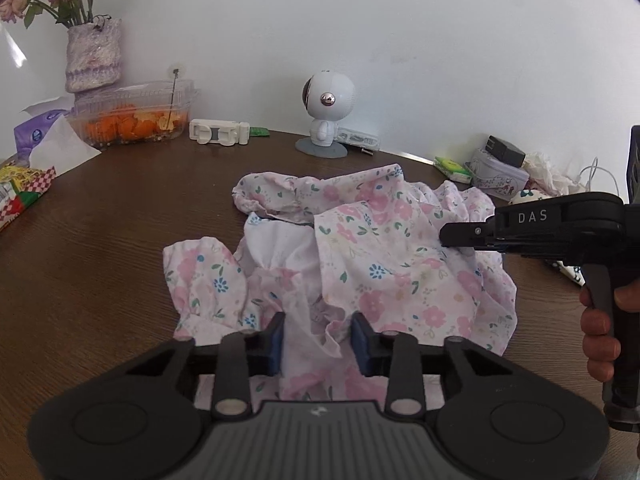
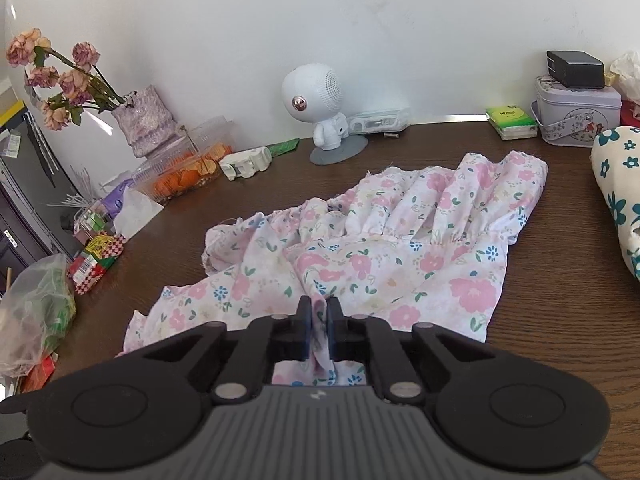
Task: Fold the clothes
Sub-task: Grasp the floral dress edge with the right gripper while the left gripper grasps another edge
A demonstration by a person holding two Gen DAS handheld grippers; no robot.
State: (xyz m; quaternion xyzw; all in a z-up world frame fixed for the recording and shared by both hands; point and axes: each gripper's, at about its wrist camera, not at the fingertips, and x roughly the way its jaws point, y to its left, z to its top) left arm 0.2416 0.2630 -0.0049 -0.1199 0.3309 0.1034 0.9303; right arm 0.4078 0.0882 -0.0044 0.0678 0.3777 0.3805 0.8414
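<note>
The floral garment (image 2: 400, 248) lies crumpled on the bench (image 2: 540, 340), no fold made yet. The right gripper (image 2: 319, 320) pinches its near edge tight; the left gripper (image 1: 318, 344), part closed, has bunched cloth between its pads.

Bare dark wood-grain tabletop (image 2: 560, 280) lies open left and right of the crumpled pink floral garment (image 2: 400, 248), while the far edge is crowded by a white round-headed robot figurine (image 2: 320, 108), a clear plastic box of orange fruit (image 1: 132, 116) and a lilac tin (image 2: 576, 112).
</note>
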